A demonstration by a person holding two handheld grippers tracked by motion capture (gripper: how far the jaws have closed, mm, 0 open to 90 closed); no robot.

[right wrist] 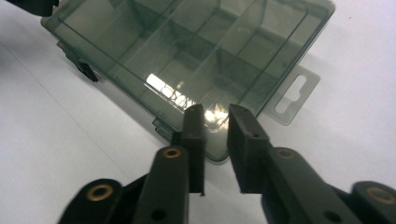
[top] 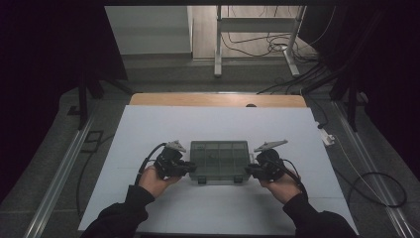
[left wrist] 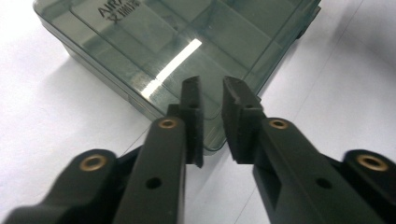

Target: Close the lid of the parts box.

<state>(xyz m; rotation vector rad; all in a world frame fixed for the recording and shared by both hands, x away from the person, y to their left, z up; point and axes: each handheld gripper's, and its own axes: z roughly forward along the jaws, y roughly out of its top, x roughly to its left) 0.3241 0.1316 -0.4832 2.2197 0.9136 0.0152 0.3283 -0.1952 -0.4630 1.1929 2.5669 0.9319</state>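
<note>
A smoke-tinted clear plastic compartment box (top: 219, 161) with a shut lid lies flat near the middle of the counter (top: 148, 134), its two small dark latches on the edge that faces the person. Through the lid, dividers split it into several cells; what they hold, if anything, I cannot tell. A clear hang tab (right wrist: 295, 95) sticks out from one short end.

The left gripper (top: 190, 168) sits at the box's left near corner and the right gripper (top: 249, 171) at its right near corner. In the left gripper view, the two black jaws stand a narrow gap apart above the corner of the lid (left wrist: 154, 51), with nothing pinched between the pads. The right gripper view gives the same picture: jaws slightly parted over the box's rim, gripping nothing.

The work in hand looks like opening or steadying the box from both ends. To do it well, each gripper should come down squarely on the rim or a latch, not on the slick lid face, and the two should act evenly so the light box does not skid or twist.

The counter is covered by a plain white sheet, with a wooden strip (top: 218, 100) at the far edge. Beyond it lie a dim grey floor, a white table frame (top: 257, 29) and loose black cables (top: 297, 64).
</note>
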